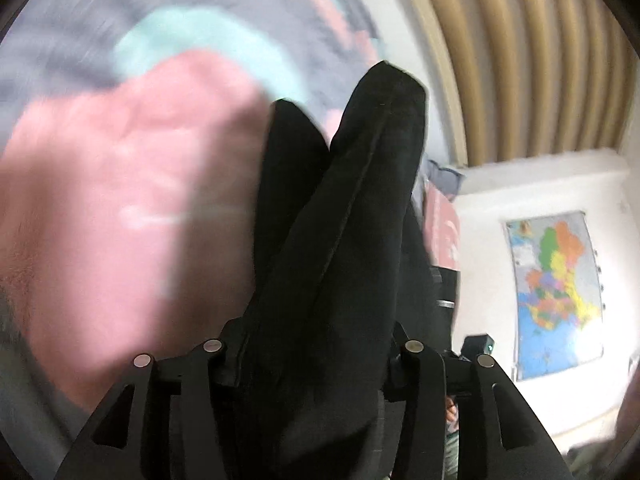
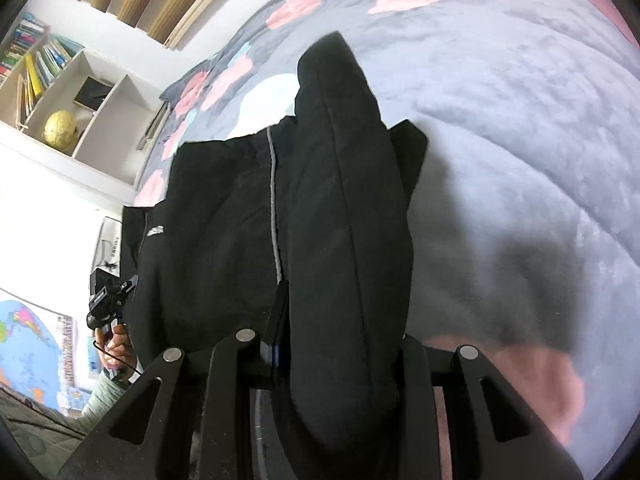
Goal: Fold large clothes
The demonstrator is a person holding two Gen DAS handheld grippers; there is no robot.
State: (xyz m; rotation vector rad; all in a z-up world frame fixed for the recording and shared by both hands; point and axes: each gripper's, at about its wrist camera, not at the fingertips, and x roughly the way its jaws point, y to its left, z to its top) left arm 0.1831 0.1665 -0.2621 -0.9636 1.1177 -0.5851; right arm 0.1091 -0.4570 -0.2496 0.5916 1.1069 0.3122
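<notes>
Left gripper (image 1: 316, 344) and right gripper (image 2: 340, 344) are each clamping a fold of the black jacket (image 2: 240, 208) above the grey bedspread (image 2: 500, 128)

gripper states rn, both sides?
Left gripper: closed on the black jacket.
Right gripper: closed on a bunched fold of the same jacket, over the grey blanket.
</notes>
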